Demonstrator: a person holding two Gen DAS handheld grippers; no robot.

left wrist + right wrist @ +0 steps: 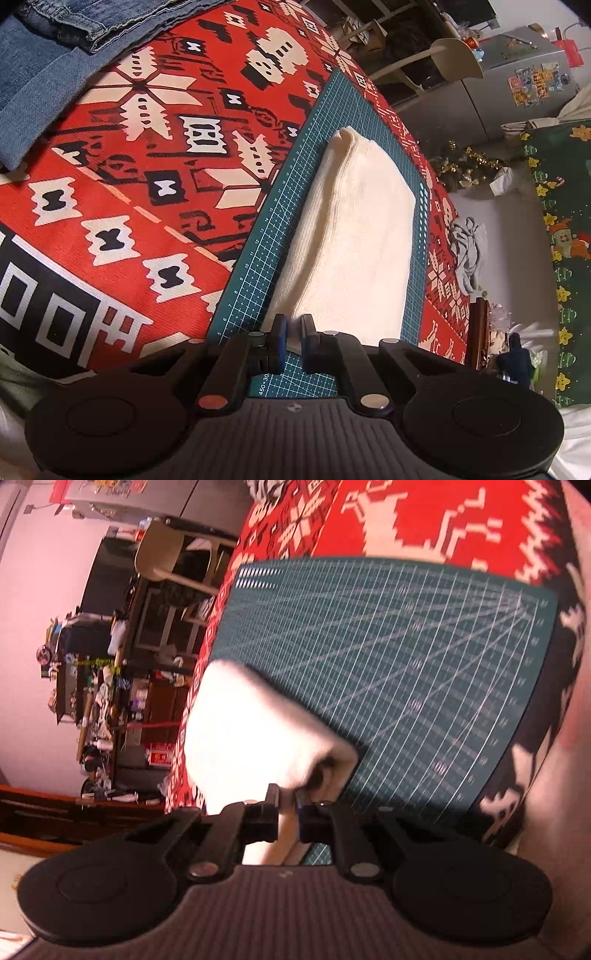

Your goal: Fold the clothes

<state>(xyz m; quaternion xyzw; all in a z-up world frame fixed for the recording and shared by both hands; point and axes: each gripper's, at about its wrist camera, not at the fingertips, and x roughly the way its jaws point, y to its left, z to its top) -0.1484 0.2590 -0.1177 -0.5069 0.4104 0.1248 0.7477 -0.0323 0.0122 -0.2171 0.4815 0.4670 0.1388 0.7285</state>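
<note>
**Cream cloth on the cutting mat, both tongs closed on it**

From the left wrist view I see the cream cloth (354, 236) lying as a long folded slab on the green cutting mat (258, 254). Its texture is soft and finely ribbed, like towelling. The left long edge shows stacked layers that end in a rounded, bunched corner at the far end. The right long edge is straighter and sits just inside the mat's border. The left tongs (293, 341) are drawn narrow, with a thin near corner of the cloth caught between the blue pads.

From the right wrist view, which is motion-blurred, I see the same cloth (251, 731) bunched into a thick fold and raised off the mat (424, 664) at this end. The right tongs (287, 805) are pinched on a gathered lip of it. How many layers they hold I cannot tell.

The mat rests on a red patterned cloth (155, 184) that covers the worktop. Folded denim (48, 55) lies at the far left corner, well apart from the mat.
</note>
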